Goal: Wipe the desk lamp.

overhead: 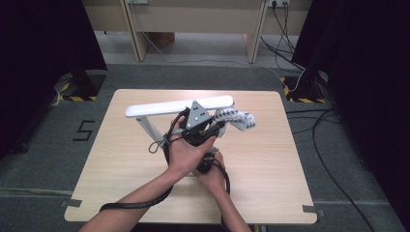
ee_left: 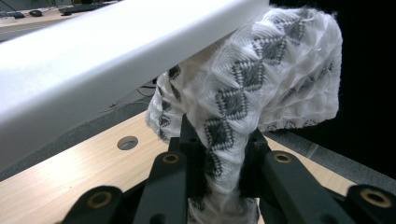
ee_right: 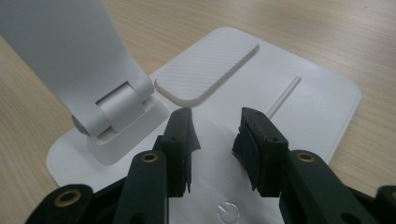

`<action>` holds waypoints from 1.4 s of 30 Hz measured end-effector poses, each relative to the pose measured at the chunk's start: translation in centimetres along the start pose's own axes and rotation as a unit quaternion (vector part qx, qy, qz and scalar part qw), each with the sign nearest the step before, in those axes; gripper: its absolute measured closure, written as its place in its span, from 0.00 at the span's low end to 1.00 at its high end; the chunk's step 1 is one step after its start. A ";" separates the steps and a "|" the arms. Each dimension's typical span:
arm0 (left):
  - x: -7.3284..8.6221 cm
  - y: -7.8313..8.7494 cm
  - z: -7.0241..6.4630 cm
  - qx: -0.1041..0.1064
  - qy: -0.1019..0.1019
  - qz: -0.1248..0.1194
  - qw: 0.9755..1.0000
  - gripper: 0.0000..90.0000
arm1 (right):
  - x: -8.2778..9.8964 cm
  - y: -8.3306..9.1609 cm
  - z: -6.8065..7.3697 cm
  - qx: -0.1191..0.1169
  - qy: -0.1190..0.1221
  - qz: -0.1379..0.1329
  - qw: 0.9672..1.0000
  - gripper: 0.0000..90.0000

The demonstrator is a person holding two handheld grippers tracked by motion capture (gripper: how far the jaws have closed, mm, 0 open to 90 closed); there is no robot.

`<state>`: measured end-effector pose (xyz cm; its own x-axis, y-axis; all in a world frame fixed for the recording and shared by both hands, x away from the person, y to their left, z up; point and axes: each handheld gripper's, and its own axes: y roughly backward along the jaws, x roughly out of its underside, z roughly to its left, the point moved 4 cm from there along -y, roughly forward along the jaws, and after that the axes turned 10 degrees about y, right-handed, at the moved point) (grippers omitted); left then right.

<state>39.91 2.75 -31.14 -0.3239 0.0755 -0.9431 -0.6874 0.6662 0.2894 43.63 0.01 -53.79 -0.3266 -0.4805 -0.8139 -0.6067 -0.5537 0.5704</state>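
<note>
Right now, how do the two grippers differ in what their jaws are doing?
The left gripper is shut on the patterned white cloth, bunched between its jaws and draped against the lamp's white bar. The right gripper has its jaws apart with nothing between them, poised over the lamp's flat white base. The left is raised at the bar; the right sits low at the base. Both have black jaws.

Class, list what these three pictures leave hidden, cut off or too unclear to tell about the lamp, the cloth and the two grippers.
- Lamp base: high view, hidden under the hands.
- Right gripper: high view, mostly covered by the left hand.
- Cloth: left gripper view, its lower end is hidden between the left gripper jaws.
- Lamp head: left gripper view, cut off by the edges.
</note>
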 end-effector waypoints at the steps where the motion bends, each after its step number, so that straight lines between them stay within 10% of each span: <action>1: 0.0 0.0 0.0 0.000 0.000 0.000 1.000 0.84 | 0.0 0.0 0.0 0.000 0.000 0.000 1.000 0.72; 42: 0.3 2.2 2.6 -0.017 0.018 -0.018 1.000 0.85 | 0.0 -0.1 -0.1 0.001 0.004 -0.001 1.000 0.72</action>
<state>39.99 6.14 -31.22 -0.3218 0.0256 -0.9465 -0.7199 0.6426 0.2621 43.75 -0.01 -53.78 -0.3200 -0.4853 -0.8137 -0.6080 -0.5534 0.5692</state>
